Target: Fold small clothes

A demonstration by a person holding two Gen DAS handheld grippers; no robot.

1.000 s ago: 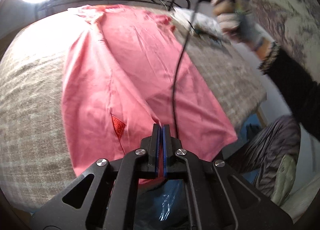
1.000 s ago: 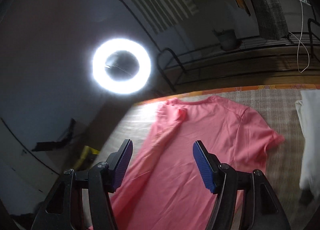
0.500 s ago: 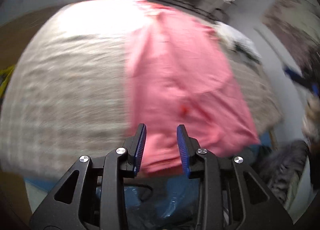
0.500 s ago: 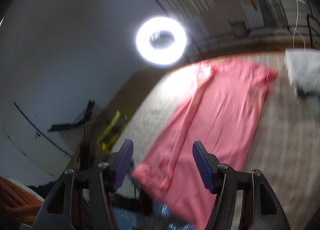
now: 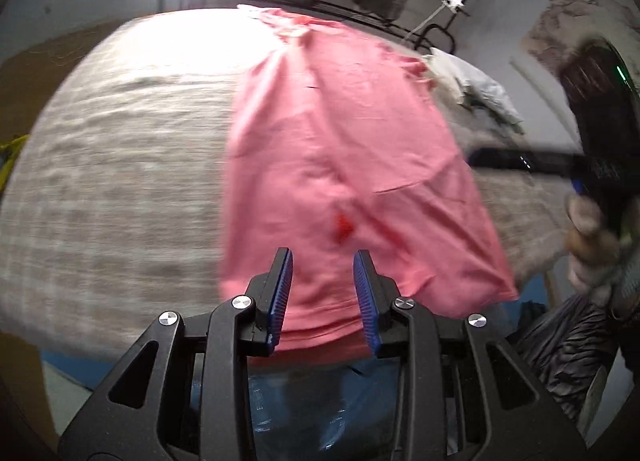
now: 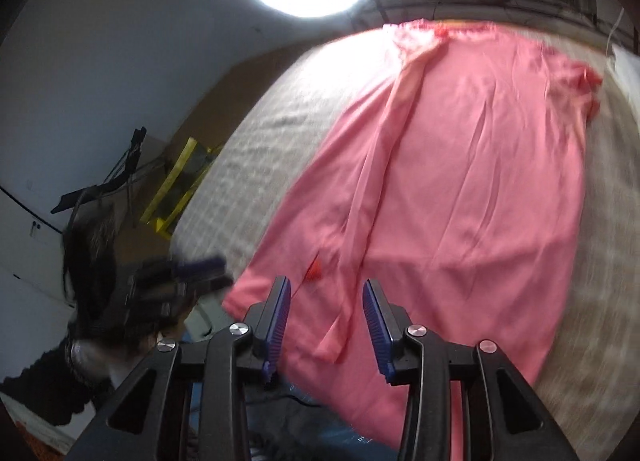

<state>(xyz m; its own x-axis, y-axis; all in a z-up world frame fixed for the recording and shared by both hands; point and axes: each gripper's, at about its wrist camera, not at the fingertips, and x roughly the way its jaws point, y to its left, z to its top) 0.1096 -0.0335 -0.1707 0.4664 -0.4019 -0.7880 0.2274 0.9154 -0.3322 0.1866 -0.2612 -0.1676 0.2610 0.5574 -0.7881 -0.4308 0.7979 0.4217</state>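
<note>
A pink T-shirt (image 6: 460, 189) lies spread on a grey checked cloth (image 6: 280, 133), its near hem hanging over the edge. One side is folded lengthwise over the body, and a small red tag (image 6: 316, 271) shows near the hem. The right gripper (image 6: 326, 325) hovers above the hem, its blue-padded jaws apart and empty. The left gripper (image 6: 176, 281), blurred, sits at the left. A ring light (image 6: 308, 5) glows above.
</note>
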